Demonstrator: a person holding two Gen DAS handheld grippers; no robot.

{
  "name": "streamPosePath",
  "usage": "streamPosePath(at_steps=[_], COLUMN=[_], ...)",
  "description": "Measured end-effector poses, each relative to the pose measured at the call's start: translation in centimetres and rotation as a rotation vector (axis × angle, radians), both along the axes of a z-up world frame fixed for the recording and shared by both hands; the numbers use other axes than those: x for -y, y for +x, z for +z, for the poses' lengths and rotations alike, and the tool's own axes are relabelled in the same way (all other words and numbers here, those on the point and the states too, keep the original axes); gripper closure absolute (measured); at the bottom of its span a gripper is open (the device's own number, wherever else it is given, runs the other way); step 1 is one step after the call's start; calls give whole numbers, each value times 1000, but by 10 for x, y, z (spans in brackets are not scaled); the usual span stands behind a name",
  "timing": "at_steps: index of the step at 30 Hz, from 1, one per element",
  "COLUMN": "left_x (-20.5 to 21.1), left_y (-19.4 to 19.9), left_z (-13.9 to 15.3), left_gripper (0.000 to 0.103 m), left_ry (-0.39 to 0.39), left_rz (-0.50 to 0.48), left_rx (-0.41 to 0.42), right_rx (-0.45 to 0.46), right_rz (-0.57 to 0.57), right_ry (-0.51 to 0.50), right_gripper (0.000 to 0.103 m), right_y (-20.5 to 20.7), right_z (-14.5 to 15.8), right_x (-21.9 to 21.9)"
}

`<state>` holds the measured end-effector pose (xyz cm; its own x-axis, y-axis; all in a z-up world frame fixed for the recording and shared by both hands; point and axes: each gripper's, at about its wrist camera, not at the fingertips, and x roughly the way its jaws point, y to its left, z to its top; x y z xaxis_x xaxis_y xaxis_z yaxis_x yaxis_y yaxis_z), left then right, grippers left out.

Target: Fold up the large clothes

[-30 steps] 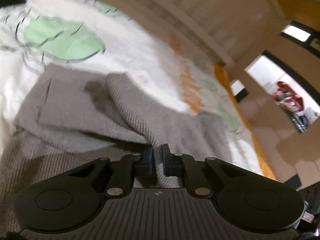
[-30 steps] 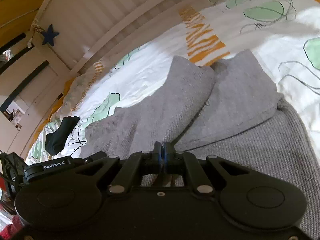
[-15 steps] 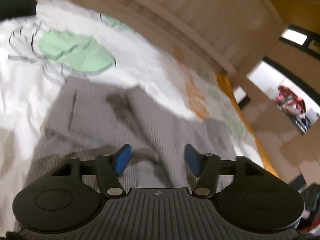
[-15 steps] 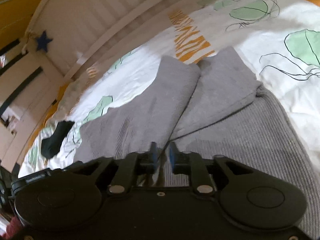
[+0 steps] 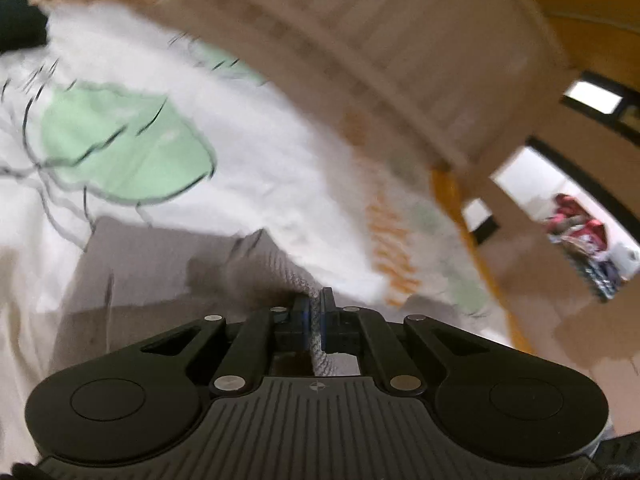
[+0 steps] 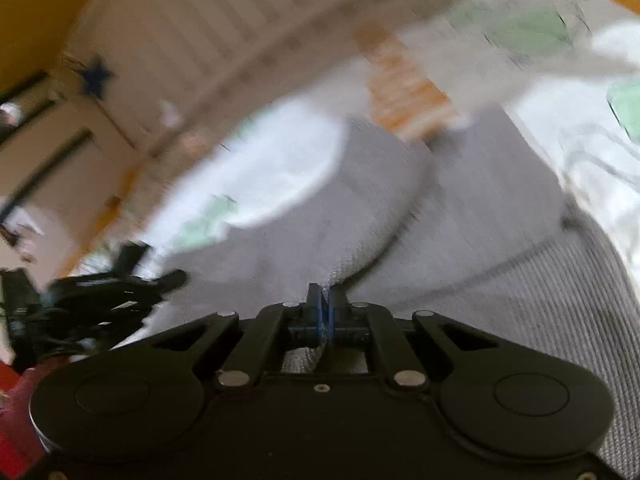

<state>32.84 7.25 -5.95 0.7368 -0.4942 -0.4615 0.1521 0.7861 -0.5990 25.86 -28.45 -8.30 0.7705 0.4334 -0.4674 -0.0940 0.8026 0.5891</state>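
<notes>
Two grippers are entered, each closed narrow on grey knit. Left gripper (image 5: 315, 312): jaws have just been closing, a ribbed fold of the grey sweater (image 5: 160, 264) is pinched between the pads. Right gripper (image 6: 324, 312): likewise just closed, fabric edge caught between the pads. Sweater (image 6: 500, 240): spread on the patterned bedsheet (image 5: 260, 168), sleeves folded inward. Both pinches are judged to be taken so a further fold can be drawn over. Slatted bed rail (image 5: 400, 40) noted beyond.

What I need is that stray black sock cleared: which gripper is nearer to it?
Left. The black sock lies ahead and to the left of the left gripper; the right gripper sits further right, with the left gripper between it and the sock.
</notes>
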Motion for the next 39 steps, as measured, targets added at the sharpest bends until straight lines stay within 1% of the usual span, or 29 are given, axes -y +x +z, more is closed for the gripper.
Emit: streamPosePath(at_steps=[2,3,4,5,6,7,8,9,10,11,12,13,14,15,16,17,18,21,23,24,26,28,29,30,31,33,36,38,39], left_x=[-5,-7,-8,-10,-12,-17,-21,-22,-21,-18,-16,-14,-11,-7,0,8,17,46,60,64,56,47,42,41,42,46,45,43,43], left_y=[-5,-5,-4,-2,0,-2,-5,-7,-11,-14,-19,-24,-27,-30,-30,-29,-27,-18,-9,-2,12,25,27,28,29,29,26,24,23], left_z=[-5,-12,-23,-33,-44,-50,-49,-44,-37,-28,-18,-9,0,6,12,16,19,17,9,3,-15,-30,-33,-33,-32,-32,-36,-37,-38], left_gripper=[99,98,96,95,95,95,94,94,93,88,75,68,55,45,41,36,34,32,31,31,31,31,31,31,31,31,31,31,31], left_ry=[29,59,99,120,117,82,69,91,138,190,238,264,278,289,305,321,339,381,400,399,379,329,299,289,293,311,318,314,315], left_rz=[-19,-21,-16,-12,-16,-21,-16,-11,-5,1,10,17,20,12,-8,-31,-59,-157,-199,-208,-185,-150,-143,-140,-140,-142,-144,-145,-146], left_rx=[-8,-36,-86,-137,-185,-185,-174,-162,-133,-97,-49,0,50,88,120,145,167,217,218,196,108,24,15,17,18,23,45,59,64], right_rx=[24,6,-43,-89,-138,-181,-188,-183,-173,-153,-122,-85,-43,0,46,77,105,183,214,222,228,228,229,230,231,233,199,141,92], right_rz=[5,6,8,8,6,4,0,-5,-8,-8,-4,-1,-1,-2,4,15,29,66,94,103,111,107,107,108,110,119,137,90,55], right_ry=[3,10,6,-13,-34,-32,-10,-1,-24,-65,-106,-149,-190,-225,-252,-267,-286,-356,-396,-409,-427,-436,-433,-428,-422,-417,-418,-441,-456], right_gripper=[93,93,93,93,92,92,91,89,86,85,85,84,79,72,52,41,39,39,37,37,36,35,33,32,29,29,29,29,29], right_y=[-12,-14,-14,-11,-9,-9,-10,-12,-14,-16,-17,-20,-21,-20,-18,-16,-10,11,24,31,43,54,57,60,64,69,82,89,93], right_z=[7,3,-7,-17,-28,-39,-43,-42,-36,-29,-21,-12,-3,6,13,17,21,27,28,27,28,28,29,30,30,29,19,4,-6], right_x=[1,2,2,1,1,2,5,6,6,5,4,3,1,0,-2,-4,-10,-23,-34,-37,-42,-45,-47,-48,-49,-49,-49,-44,-38])
